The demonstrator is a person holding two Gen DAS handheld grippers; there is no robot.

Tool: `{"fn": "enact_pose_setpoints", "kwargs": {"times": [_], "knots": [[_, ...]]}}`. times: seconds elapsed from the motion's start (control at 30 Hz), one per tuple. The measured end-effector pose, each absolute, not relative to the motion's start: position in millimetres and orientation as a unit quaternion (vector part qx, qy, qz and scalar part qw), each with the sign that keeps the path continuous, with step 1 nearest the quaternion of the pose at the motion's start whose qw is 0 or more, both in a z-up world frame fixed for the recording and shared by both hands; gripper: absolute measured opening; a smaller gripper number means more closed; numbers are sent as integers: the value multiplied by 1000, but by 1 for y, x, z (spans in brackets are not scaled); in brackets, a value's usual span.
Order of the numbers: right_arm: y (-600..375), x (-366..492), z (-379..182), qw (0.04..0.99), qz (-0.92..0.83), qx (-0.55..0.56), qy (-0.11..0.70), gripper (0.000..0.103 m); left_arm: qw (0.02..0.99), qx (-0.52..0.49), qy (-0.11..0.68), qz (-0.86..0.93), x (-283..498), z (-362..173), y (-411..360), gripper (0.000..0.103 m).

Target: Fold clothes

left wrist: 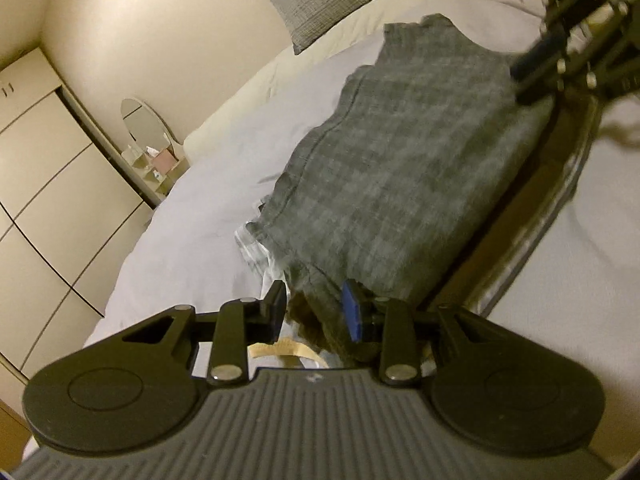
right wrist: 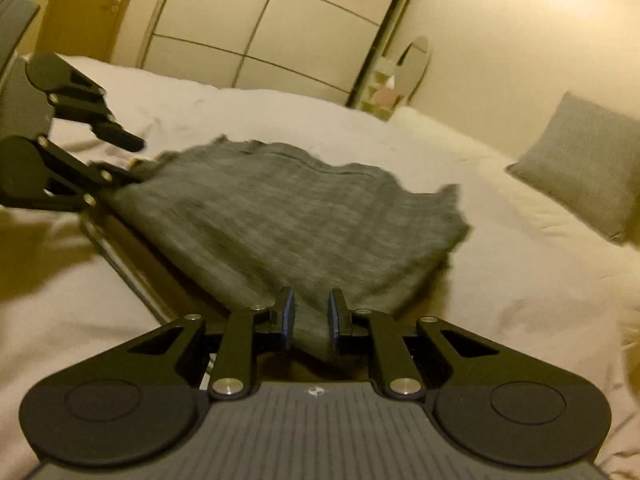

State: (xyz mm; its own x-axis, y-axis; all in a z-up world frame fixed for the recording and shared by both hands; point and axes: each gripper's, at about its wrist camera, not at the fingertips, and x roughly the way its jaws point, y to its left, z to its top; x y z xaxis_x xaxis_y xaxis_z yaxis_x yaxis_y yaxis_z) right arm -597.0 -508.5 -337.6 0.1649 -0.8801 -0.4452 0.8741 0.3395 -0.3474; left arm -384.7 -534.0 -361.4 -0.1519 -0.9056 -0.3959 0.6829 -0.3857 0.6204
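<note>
Hand-held gripper on the left [left wrist: 316, 312] had its pads parted around a bunched near corner of the grey checked garment [left wrist: 400, 168], not visibly clamped, while the right hand-held gripper [right wrist: 311, 316] pinched the cloth's other near edge. To fold cleanly, I judged both corners should rise level and travel together towards the far hem. The garment lay over a dark flat board [left wrist: 532, 200] on the bed [left wrist: 192, 208], with bare sheet all round and the grey pillow [right wrist: 580, 160] well apart.

Left gripper [left wrist: 316, 312] fingers part-spread around edge of grey checked garment [left wrist: 400, 168] on white bed [left wrist: 192, 200]; right gripper [left wrist: 532, 76] at far edge.
</note>
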Motion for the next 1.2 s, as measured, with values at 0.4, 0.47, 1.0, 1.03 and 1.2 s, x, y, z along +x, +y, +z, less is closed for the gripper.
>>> {"fn": "enact_pose_setpoints", "kwargs": {"times": [0.4,0.47,1.0,1.03,1.2], "knots": [[-574,-624,-314,759,-595,-21,264,13,532,365,-184,-742,-397,-342,-531,28],[-602,-640,-323,746,-611,22,265,10,528,376,-182,-739,-399,-351,-534,26],[-659,-644,-308,765,-598,44,235,11,532,376,-171,-740,-398,-358,-538,26],[-675,-648,-315,761,-596,78,245,8,532,374,-170,-740,-398,-359,-538,26],[-691,-675,-326,756,-595,161,221,0,534,370,-165,-742,-396,-360,-542,26]]}}
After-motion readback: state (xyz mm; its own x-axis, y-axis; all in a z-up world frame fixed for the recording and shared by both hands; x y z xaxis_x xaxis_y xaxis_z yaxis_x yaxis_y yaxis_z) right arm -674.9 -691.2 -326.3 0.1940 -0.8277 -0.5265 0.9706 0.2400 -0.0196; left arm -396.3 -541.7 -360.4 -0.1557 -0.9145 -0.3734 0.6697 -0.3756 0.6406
